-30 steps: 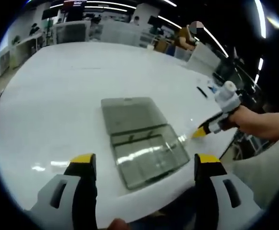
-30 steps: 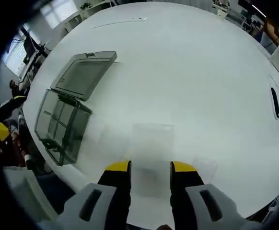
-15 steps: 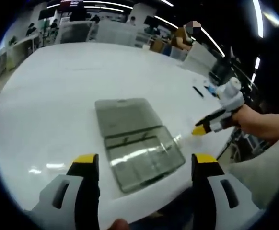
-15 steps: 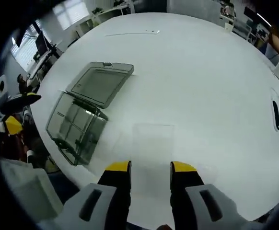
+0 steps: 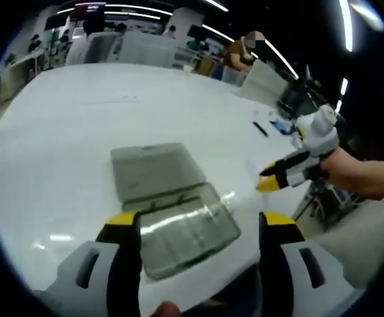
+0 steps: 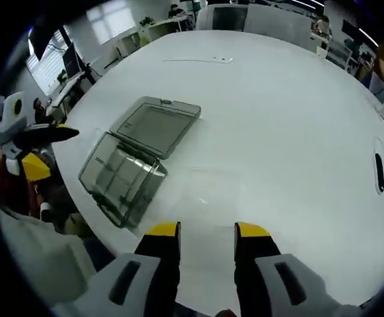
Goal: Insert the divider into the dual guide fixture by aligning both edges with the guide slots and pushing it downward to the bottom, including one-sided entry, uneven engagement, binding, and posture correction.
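The dual guide fixture [image 5: 179, 228] is a clear grey compartment box, its lid [image 5: 152, 168] folded open flat behind it on the white table [image 5: 66, 132]. My left gripper [image 5: 198, 224] hangs open just above the box's near side. My right gripper [image 5: 271, 181] comes in from the right in a hand, off the box's right side. In the right gripper view, my right gripper [image 6: 207, 231] is shut on a faint clear divider [image 6: 205, 191], held by its two side edges above bare table. The box [image 6: 123, 175] lies ahead to the left, with the left gripper [image 6: 37, 148] beyond it.
The box sits close to the table's near edge [image 5: 245, 264]. A black pen [image 6: 379, 172] lies far right on the table [image 6: 278, 105]. Desks, chairs and a person [image 5: 241, 53] stand beyond the far side. A thin strip [image 6: 198, 60] lies at the far end.
Both cameras shifted: the box now sits lower and nearer in the left gripper view, and closer to centre in the right gripper view. The divider stays in the right jaws.
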